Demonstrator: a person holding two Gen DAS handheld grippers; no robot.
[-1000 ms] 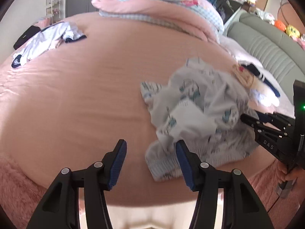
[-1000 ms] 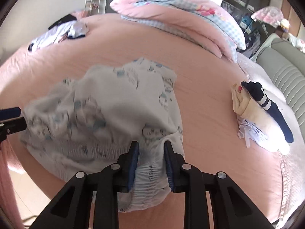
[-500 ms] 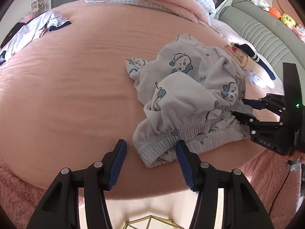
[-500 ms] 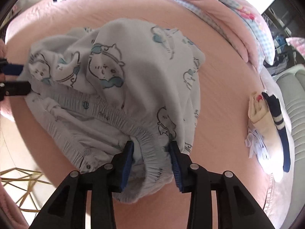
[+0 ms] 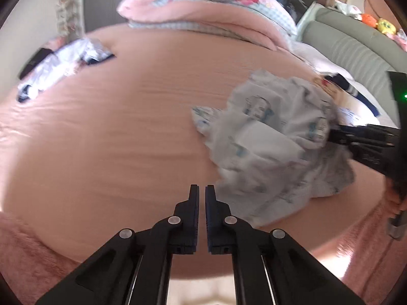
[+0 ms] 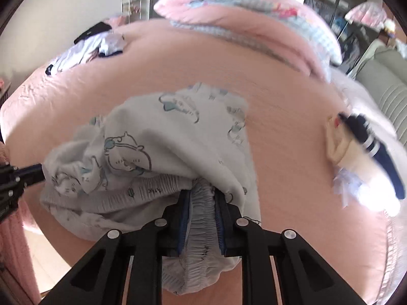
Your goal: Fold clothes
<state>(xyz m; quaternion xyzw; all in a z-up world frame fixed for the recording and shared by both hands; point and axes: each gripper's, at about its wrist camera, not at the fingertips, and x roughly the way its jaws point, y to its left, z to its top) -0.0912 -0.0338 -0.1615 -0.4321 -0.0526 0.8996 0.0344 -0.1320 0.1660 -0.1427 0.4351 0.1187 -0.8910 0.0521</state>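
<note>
White pyjama trousers with blue cartoon prints (image 5: 277,142) lie bunched on the pink bed (image 5: 114,132), right of centre in the left wrist view. My right gripper (image 6: 202,195) is shut on their elastic waistband (image 6: 201,218) and lifts that end. It shows in the left wrist view (image 5: 338,137) at the right edge of the cloth. My left gripper (image 5: 200,193) is shut and empty, just left of the trousers' near edge. It shows in the right wrist view (image 6: 38,171) touching the cloth's left side.
A pink and blue checked duvet (image 5: 203,7) is heaped at the far end. A white and navy garment (image 5: 61,68) lies far left. Folded clothes, cream and navy striped (image 6: 356,150), sit to the right. A grey headboard (image 5: 356,50) stands beyond.
My left gripper has closed from wide open and holds nothing. Both views have risen and pulled back. The right gripper keeps the waistband and has lifted it; the trousers are blurred with motion.
</note>
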